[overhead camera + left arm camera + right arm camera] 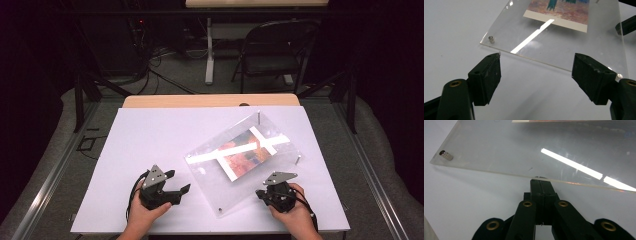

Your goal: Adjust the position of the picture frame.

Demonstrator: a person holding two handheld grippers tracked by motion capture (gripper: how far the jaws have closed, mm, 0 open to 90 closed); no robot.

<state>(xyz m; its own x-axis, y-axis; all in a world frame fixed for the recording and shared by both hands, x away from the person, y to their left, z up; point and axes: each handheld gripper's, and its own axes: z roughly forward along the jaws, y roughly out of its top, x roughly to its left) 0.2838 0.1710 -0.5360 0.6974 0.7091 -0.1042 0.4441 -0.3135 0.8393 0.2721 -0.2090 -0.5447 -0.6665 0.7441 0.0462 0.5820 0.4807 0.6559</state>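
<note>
A clear acrylic frame (212, 172) lies askew on the white board (150, 135), with a reddish picture (242, 156) inside it and metal standoffs at its corners. My left gripper (181, 181) stands open just left of the frame. In the left gripper view its jaws (537, 67) straddle the frame's near edge (564, 45) without touching it, beside a corner standoff (491, 39). My right gripper (260, 193) is shut at the frame's lower right edge. In the right gripper view its closed tips (541, 181) meet the plate's edge (524, 150); whether they touch it I cannot tell.
The white board covers a wooden table (210, 100). A black folding chair (275, 50) and a second table's leg (209, 55) stand beyond it, with cables on the floor. The right gripper's tip (626, 25) shows past the frame's far corner in the left gripper view.
</note>
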